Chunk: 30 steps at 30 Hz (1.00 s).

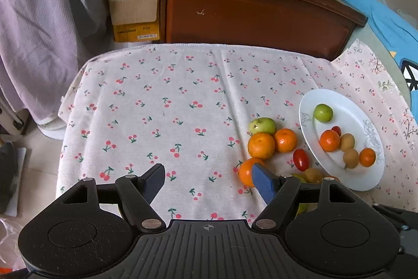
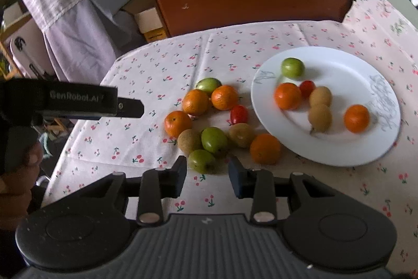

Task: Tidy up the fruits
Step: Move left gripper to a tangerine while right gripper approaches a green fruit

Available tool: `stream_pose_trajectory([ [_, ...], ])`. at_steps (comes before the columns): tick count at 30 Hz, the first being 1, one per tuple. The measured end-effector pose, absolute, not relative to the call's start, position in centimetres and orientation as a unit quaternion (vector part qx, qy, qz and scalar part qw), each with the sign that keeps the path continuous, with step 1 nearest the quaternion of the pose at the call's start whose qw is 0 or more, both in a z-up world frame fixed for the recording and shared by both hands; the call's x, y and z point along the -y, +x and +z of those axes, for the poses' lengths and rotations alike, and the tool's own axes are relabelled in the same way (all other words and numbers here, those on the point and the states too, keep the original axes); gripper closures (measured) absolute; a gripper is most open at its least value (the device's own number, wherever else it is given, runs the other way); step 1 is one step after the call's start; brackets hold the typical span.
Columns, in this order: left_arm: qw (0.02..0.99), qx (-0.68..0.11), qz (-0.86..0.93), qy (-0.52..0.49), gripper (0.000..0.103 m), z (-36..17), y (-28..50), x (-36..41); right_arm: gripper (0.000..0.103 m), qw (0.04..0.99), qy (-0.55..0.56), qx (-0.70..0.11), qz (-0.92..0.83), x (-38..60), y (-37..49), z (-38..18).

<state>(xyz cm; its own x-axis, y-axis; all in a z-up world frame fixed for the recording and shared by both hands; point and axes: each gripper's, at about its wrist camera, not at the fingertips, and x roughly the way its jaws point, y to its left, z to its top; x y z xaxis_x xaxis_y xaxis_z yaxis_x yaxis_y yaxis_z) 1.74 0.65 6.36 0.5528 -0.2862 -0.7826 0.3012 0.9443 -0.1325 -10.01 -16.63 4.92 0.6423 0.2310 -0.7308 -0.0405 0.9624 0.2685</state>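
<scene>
Mostly round, smooth-skinned fruits (image 2: 196, 102) dot a glossy white plate (image 2: 339, 156) and cherry-print cloth (image 2: 130, 137).

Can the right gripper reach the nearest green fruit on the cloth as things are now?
Probably yes. The right gripper is open and empty, and the green fruit lies just ahead of its fingertips with nothing between them.

Glossy white plate (image 2: 326, 148); matt printed cloth (image 1: 169, 85); polished wood cabinet (image 1: 248, 12).

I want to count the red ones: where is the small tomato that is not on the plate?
In the right wrist view, the tomato lies on the tablecloth left of the plate.
</scene>
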Motion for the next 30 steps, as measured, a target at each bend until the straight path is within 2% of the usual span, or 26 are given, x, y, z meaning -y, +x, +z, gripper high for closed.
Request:
stream_pose_trajectory([
  [14, 0.877, -0.447, -0.179, 0.003, 0.029, 5.5, 1.9, 0.2, 0.067, 0.901, 0.087, -0.419, 0.071, 15.2, -8.8, 3.3],
  [17, 0.877, -0.442, -0.186, 0.01, 0.029, 5.2, 1.8, 0.7, 0.076, 0.903, 0.083, -0.416, 0.071, 15.3, -8.9, 3.2],
  [30, 0.878, -0.43, -0.209, 0.017, 0.032, 3.3, 1.8, 2.3, 0.076, 0.898, 0.093, -0.426, 0.062, 16.4, -10.2, 4.0],
])
